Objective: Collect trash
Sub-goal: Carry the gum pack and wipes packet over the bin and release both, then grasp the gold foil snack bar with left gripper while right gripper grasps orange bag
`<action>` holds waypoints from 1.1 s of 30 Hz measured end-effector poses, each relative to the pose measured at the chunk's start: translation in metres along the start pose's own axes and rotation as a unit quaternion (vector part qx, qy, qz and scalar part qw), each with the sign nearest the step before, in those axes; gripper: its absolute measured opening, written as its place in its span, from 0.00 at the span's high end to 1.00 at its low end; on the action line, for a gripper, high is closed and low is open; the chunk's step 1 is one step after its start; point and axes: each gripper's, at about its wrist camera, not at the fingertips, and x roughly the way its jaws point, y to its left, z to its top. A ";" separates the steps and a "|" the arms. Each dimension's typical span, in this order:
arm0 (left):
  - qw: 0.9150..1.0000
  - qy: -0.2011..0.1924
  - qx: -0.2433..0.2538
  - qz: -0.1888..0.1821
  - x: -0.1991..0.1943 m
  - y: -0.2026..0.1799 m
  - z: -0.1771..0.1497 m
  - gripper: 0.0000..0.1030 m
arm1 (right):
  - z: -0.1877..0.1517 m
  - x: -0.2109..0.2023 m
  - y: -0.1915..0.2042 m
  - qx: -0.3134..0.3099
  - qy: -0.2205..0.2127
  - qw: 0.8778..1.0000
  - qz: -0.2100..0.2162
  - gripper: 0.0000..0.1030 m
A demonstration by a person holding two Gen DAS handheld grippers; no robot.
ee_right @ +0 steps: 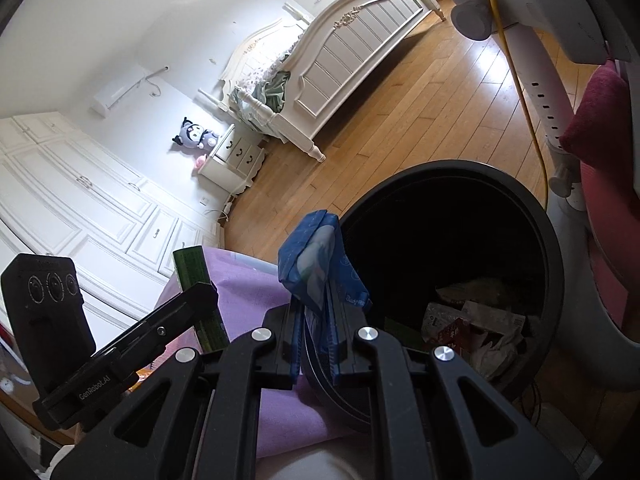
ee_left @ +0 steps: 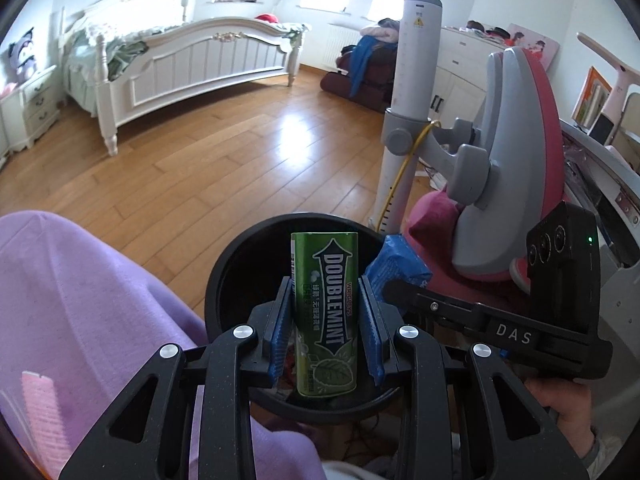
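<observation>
The left gripper (ee_left: pixel 326 328) clamps a green gum box (ee_left: pixel 325 312) over the black bin (ee_left: pixel 224 264), hiding its inside there; the right gripper (ee_right: pixel 316 344) pinches a blue wrapper (ee_right: pixel 310 256) at the bin's rim. Lower right in the right wrist view, crumpled trash (ee_right: pixel 476 328) lies dimly inside. Wood floor (ee_left: pixel 200 160) runs to a white bed (ee_left: pixel 192 56).

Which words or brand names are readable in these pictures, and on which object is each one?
"DOUBLEMINT", "WRIGLEY'S": green gum box in the left gripper.
"DAS": right gripper body.
"GenRobot.AI": left gripper body, right wrist view.
"Baby": blue packet, remainder unreadable.
Chinese print on the box, white post label: too small.
</observation>
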 end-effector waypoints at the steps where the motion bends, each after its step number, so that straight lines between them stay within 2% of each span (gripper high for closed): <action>1: 1.000 0.000 0.001 -0.001 0.001 -0.001 0.001 0.69 | 0.001 0.000 -0.001 0.001 0.000 1.000 -0.001 0.89; 11: 1.000 -0.001 0.009 0.005 0.002 -0.006 0.008 0.69 | 0.002 -0.001 -0.006 0.015 0.011 1.000 -0.017 0.84; 12: 1.000 -0.002 0.011 0.006 0.000 -0.007 0.009 0.61 | 0.002 -0.001 -0.006 0.015 0.012 1.000 -0.020 0.84; 13: 1.000 -0.007 0.013 0.011 -0.003 -0.008 0.009 0.48 | 0.002 -0.001 -0.005 0.014 0.012 1.000 -0.023 0.84; 15: 0.999 -0.023 0.015 0.020 -0.011 -0.010 0.009 0.40 | 0.002 -0.002 -0.002 0.009 0.012 0.999 -0.028 0.83; 17: 0.999 -0.026 0.015 0.018 -0.018 -0.011 0.010 0.40 | 0.000 -0.005 0.002 0.006 0.007 0.999 -0.034 0.66; 18: 0.999 -0.027 0.015 0.018 -0.022 -0.011 0.010 0.39 | -0.001 -0.006 0.004 0.009 0.003 0.999 -0.036 0.51; 19: 0.999 -0.030 0.016 0.021 -0.027 -0.011 0.009 0.34 | -0.002 -0.007 0.006 0.011 0.001 0.999 -0.034 0.45; 22: 0.998 -0.051 0.015 0.032 -0.048 -0.008 0.006 0.25 | -0.006 -0.007 0.018 -0.001 0.004 0.999 -0.033 0.45; 29: 0.996 -0.075 -0.022 0.043 -0.101 0.022 -0.012 0.24 | -0.020 0.004 0.067 -0.054 0.018 0.998 -0.023 0.45; 33: 0.993 -0.094 -0.034 0.063 -0.135 0.040 -0.027 0.24 | -0.031 0.012 0.104 -0.094 0.029 0.995 -0.012 0.45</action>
